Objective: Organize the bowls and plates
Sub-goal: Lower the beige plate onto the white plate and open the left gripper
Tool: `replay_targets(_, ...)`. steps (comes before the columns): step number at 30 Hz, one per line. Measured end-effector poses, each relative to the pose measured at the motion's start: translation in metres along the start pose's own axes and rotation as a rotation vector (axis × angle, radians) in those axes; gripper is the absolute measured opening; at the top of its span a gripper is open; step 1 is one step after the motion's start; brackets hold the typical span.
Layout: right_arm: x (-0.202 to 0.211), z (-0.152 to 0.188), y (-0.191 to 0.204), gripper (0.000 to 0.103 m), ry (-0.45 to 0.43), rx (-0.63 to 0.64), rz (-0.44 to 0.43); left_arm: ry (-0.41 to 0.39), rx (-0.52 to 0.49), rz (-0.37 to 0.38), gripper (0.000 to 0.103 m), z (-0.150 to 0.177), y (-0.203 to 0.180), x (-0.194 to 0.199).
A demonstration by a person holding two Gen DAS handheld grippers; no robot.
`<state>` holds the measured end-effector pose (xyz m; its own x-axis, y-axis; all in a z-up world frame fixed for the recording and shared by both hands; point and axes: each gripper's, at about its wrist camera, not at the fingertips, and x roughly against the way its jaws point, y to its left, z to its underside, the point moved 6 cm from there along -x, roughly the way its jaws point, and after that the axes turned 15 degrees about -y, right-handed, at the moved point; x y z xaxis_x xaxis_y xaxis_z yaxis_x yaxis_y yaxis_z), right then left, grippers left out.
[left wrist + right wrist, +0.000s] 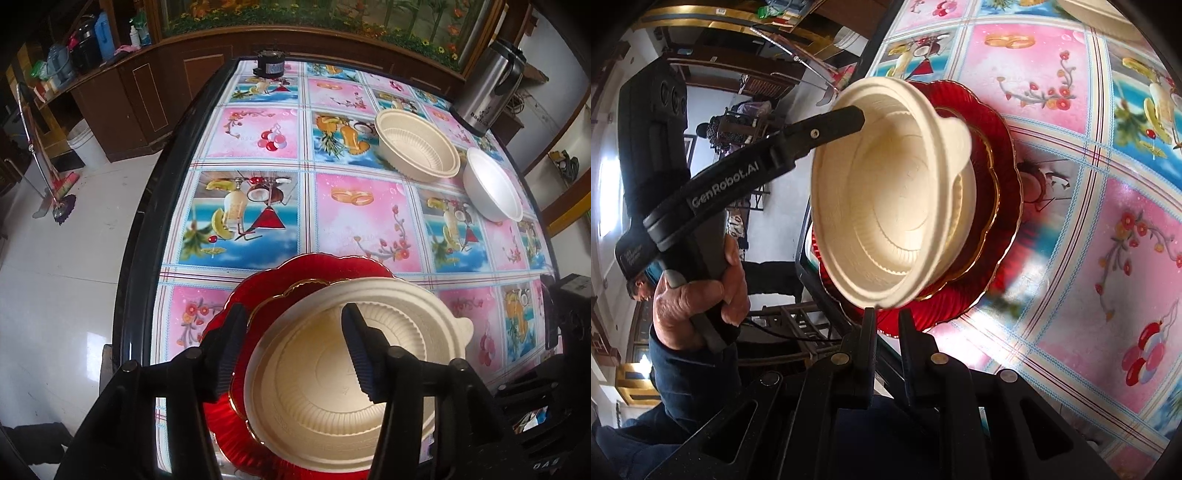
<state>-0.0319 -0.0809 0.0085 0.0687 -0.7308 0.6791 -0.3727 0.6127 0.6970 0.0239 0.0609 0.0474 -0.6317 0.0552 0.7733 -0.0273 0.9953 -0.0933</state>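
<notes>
Seeing cream ribbed disposable bowl (343,380) on red scalloped glass plate (314,273), near table edge | left gripper (293,354) spread over bowl | right gripper (886,314) pinching bowl rim | we note two more bowls (417,144) far right.

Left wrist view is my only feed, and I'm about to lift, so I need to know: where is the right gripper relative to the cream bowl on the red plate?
Observer: The right gripper has its tips at the rim of the bowl, across from your left gripper. Its jaws are almost together. I cannot tell whether they pinch the rim.
Operator: Does the bowl sit flat?
Observer: From the side it looks tilted. A gap near its tab shows what seems to be a second cream bowl beneath it, on the red plate.
</notes>
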Motion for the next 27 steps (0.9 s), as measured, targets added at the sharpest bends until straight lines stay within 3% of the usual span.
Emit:
replay_targets(6, 0.029, -0.011, 0.0, 0.015, -0.083, 0.064, 0.041, -0.023, 0.042, -0.003, 0.053, 0.004, 0.009, 0.012)
replay_targets(14, 0.071, -0.049, 0.006, 0.015, -0.335, 0.236, 0.19, -0.027, 0.133, -0.014, 0.053, 0.024, 0.03, 0.024)
replay_targets(21, 0.045, -0.055, 0.006, 0.013, -0.317, 0.285, 0.218, -0.022, 0.159, -0.022, 0.053, 0.035, 0.039, 0.029)
replay_targets(27, 0.031, -0.052, -0.006, 0.013, -0.264, 0.223, 0.209, -0.021, 0.173, -0.031, 0.053, 0.04, 0.048, 0.033)
